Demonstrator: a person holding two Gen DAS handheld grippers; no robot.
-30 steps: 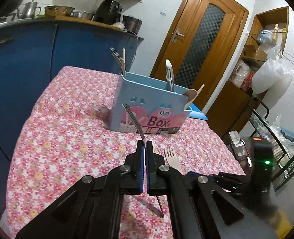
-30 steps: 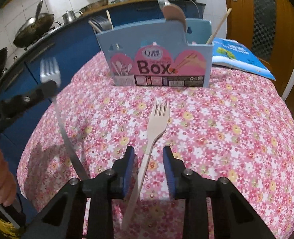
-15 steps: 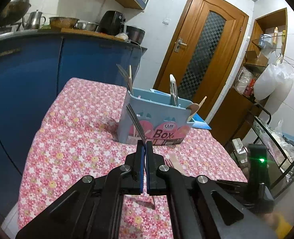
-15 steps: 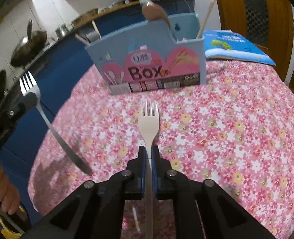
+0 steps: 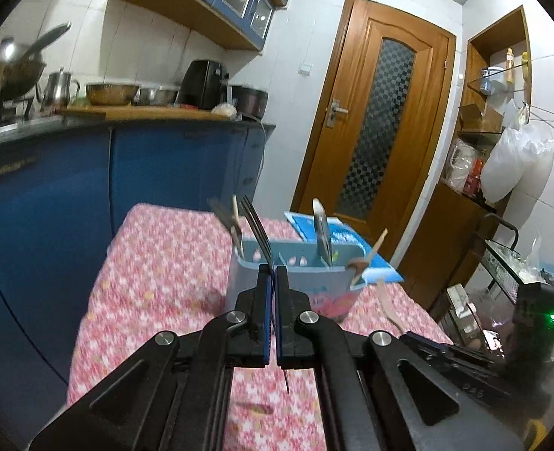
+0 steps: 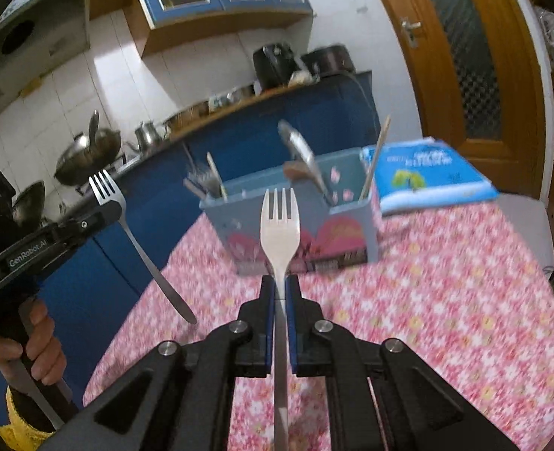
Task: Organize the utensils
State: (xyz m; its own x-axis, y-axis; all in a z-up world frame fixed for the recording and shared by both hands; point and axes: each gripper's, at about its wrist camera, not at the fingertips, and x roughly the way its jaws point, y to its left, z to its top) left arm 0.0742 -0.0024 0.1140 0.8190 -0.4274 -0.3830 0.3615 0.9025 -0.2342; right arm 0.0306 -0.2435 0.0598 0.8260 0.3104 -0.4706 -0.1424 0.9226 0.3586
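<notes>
You held a fork in each gripper above the flowered tablecloth [image 6: 446, 300]. The right gripper [image 6: 280, 293] had its jaws pressed shut on the neck of the pale fork [image 6: 280, 225]; its handle ran straight back between the pads toward the camera and its tines pointed away and up, toward the blue utensil box [image 6: 352, 221] standing just beyond. In the left gripper [image 5: 273, 282] the jaws were likewise clamped, here on the metal fork [image 6: 106, 191], gripped just below the tines. Seen from the right wrist, that fork stood at the left of the table with its long axis tilted — tines up and to the left, handle slanting down and to the right, its tip clear of the cloth. From the left wrist the tines rose in front of the box, over its left compartment, where other utensils already leaned.

A second earlier the pale fork lay flat on the cloth between your open right jaws — they had just been closing, and now had it lifted clear. Both grippers stood higher over the table than before. A blue booklet [image 6: 427, 176] lay at the far right, just beside the box.
</notes>
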